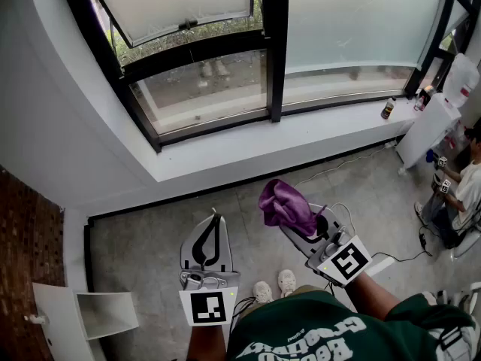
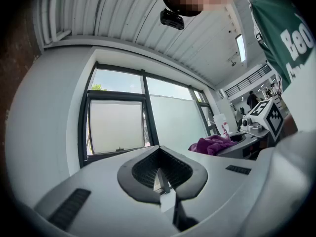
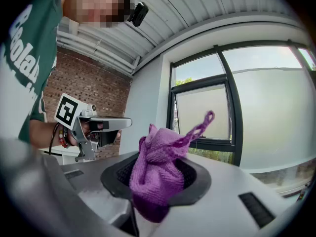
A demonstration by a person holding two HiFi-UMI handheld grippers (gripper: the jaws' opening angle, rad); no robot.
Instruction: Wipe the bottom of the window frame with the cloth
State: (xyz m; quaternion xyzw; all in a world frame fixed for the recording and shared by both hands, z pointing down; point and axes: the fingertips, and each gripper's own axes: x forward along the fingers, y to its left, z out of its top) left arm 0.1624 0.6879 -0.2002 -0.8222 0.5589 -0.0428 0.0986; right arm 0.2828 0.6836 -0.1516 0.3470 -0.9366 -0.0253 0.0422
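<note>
The left gripper has its jaws pressed together, empty. Beside it, the right gripper clamps a bunched purple cloth (one loop sticking up) above the floor, well short of the black window frame.

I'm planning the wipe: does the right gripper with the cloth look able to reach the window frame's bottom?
Probably yes. The right gripper is shut on the purple cloth, and only the white sill lies between it and the bottom frame rail.
</note>
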